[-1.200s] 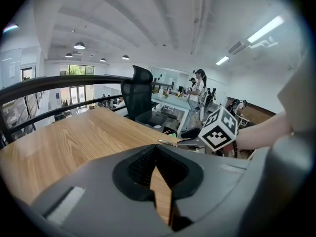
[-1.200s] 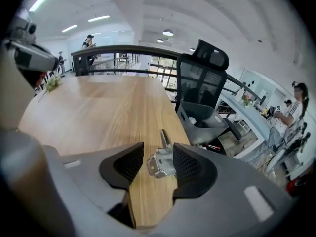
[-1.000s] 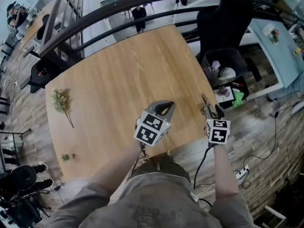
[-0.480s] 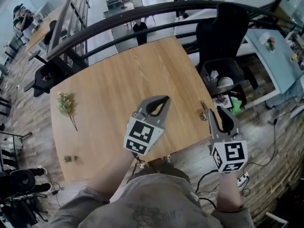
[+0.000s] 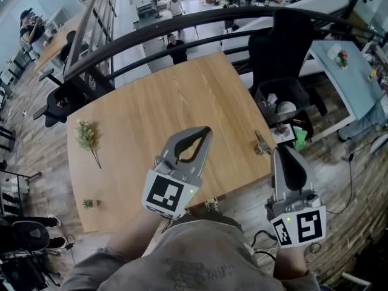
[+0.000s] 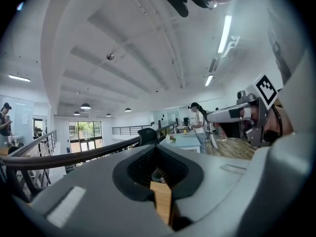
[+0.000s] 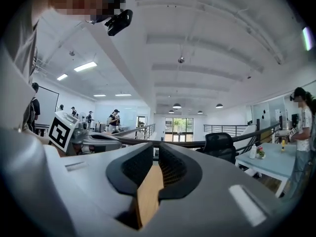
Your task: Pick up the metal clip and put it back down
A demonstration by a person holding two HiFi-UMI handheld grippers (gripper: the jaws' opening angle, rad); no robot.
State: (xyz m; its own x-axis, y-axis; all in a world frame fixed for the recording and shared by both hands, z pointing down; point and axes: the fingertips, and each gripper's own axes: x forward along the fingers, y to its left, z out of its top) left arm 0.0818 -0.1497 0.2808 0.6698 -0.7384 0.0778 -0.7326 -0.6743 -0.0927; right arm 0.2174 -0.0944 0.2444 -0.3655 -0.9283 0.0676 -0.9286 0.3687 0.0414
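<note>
Now the left gripper [image 5: 207, 130] is pinched together on nothing, and the right gripper [image 5: 281, 151] has just been closing to a narrow empty slit.

Illumination is bright and even, supplied by ceiling strip lights [image 6: 224, 33]. Fisheye distortion bends all edges. Corners of both gripper views vignette black.

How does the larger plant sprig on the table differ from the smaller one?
The larger sprig has a long bare stem; the smaller sprig shows only a short tuft. The larger sprig lies farther in on the wooden table; the smaller sprig sits near its close edge. Both are green, at its left side.
</note>
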